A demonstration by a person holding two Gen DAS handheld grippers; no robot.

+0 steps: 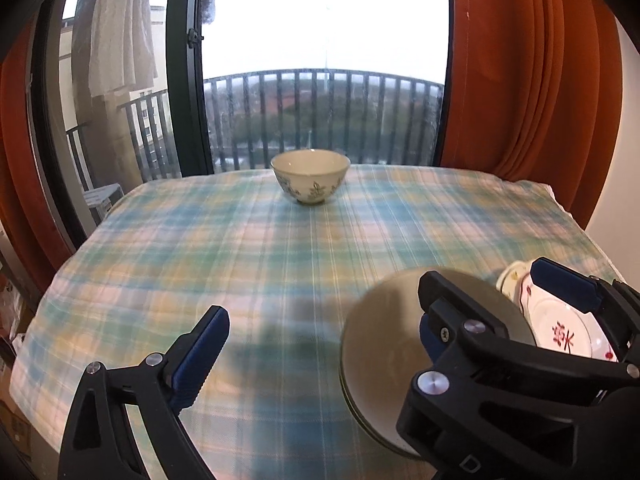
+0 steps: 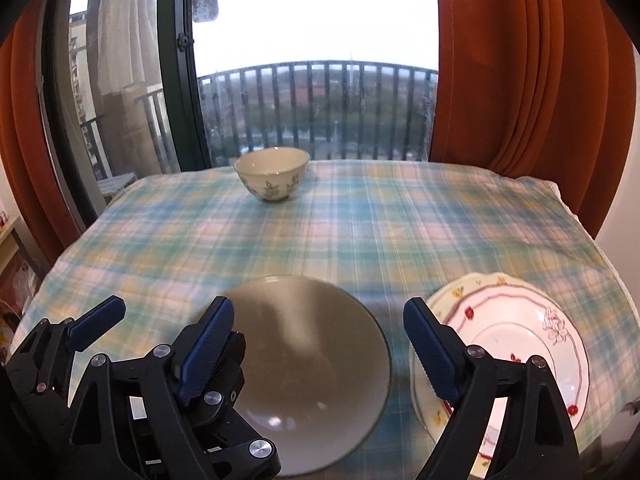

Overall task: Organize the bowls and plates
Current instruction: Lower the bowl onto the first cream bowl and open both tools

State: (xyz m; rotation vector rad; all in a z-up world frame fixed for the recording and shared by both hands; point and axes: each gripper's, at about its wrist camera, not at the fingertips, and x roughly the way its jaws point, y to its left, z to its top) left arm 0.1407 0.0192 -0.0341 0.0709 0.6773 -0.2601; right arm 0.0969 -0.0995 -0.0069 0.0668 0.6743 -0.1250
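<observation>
From the left wrist camera, the left gripper (image 1: 320,344) hovers low over the plaid-covered table (image 1: 280,248), its fingers (image 1: 204,344) spread wide and holding nothing, while the right gripper (image 1: 496,300), also open and empty, sits in the lower right above the grey plate (image 1: 380,340); a small floral bowl (image 1: 310,176) stands alone, empty, near the far table edge by the window. From the right wrist camera, the right gripper (image 2: 316,344) straddles the grey plate (image 2: 320,360) with fingers (image 2: 432,352) wide apart and gripping nothing; just beside it lies a stack of patterned plates (image 2: 520,340), a white red-flowered one resting on a cream one, and the left gripper (image 2: 152,324) shows at lower left. The likely step is seizing the grey plate: a rim pinch, squarely closed, would best keep the smooth dish from slipping
</observation>
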